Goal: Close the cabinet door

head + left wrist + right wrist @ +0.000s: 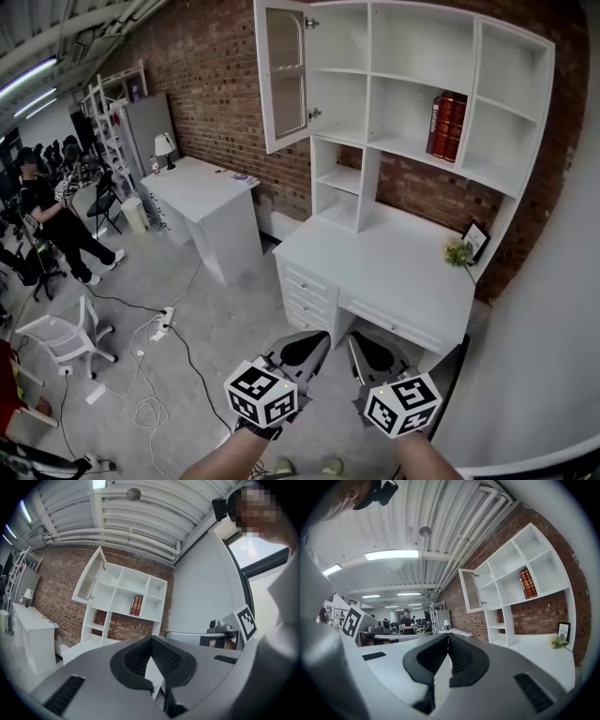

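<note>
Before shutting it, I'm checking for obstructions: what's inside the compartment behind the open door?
Only bare white shelving shows, nothing stored; the door covers its left edge.

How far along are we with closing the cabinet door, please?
Nothing looks done yet: the glass-fronted cabinet door stands open at the upper left of the shelf unit. The left claw and right claw are shut, empty, well short of it. Remaining: reach it and push it closed.

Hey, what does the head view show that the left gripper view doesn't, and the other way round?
Only the head view: the white chair, floor cables, and the plant and framed picture on the desk. Only the left gripper view: ceiling pipes and a window. Both: the open cabinet door and the red books.
</note>
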### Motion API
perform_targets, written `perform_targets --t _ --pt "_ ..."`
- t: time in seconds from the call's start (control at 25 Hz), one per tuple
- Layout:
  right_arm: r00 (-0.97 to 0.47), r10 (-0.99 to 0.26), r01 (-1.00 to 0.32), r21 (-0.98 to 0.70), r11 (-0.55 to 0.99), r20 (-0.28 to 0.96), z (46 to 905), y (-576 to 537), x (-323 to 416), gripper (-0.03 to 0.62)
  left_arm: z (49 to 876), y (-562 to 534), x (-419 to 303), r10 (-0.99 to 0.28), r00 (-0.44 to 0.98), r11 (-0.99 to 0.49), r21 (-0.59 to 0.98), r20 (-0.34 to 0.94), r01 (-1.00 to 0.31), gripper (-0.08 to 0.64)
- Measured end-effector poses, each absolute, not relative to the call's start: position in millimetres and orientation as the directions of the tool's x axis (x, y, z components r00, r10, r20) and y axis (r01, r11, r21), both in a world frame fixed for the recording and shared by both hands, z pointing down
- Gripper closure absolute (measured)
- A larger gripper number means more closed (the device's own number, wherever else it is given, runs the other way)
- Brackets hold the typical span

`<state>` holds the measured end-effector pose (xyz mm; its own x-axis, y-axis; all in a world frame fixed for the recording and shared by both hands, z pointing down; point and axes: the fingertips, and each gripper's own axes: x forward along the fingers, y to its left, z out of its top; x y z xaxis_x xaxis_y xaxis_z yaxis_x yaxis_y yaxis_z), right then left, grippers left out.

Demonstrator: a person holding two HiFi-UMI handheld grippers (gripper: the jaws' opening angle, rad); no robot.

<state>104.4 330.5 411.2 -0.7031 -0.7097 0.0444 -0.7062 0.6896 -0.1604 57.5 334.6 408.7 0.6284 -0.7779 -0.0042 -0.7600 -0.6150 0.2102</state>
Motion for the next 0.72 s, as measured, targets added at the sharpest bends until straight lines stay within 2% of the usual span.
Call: perform_targets --t 0.36,0.72 --pt "-0.71 -0.703 -0.697 -0.167 0.698 0.026 409 322 125 0.575 414 330 72 -0.801 0.599 -0.584 0.216 0.004 -0.782 0.549" --pt "-0.728 -0.685 -0.676 -0.198 0.709 0.032 416 292 108 0.575 416 301 50 -0.826 0.563 -0.548 0.224 0.006 -0.806 0.549"
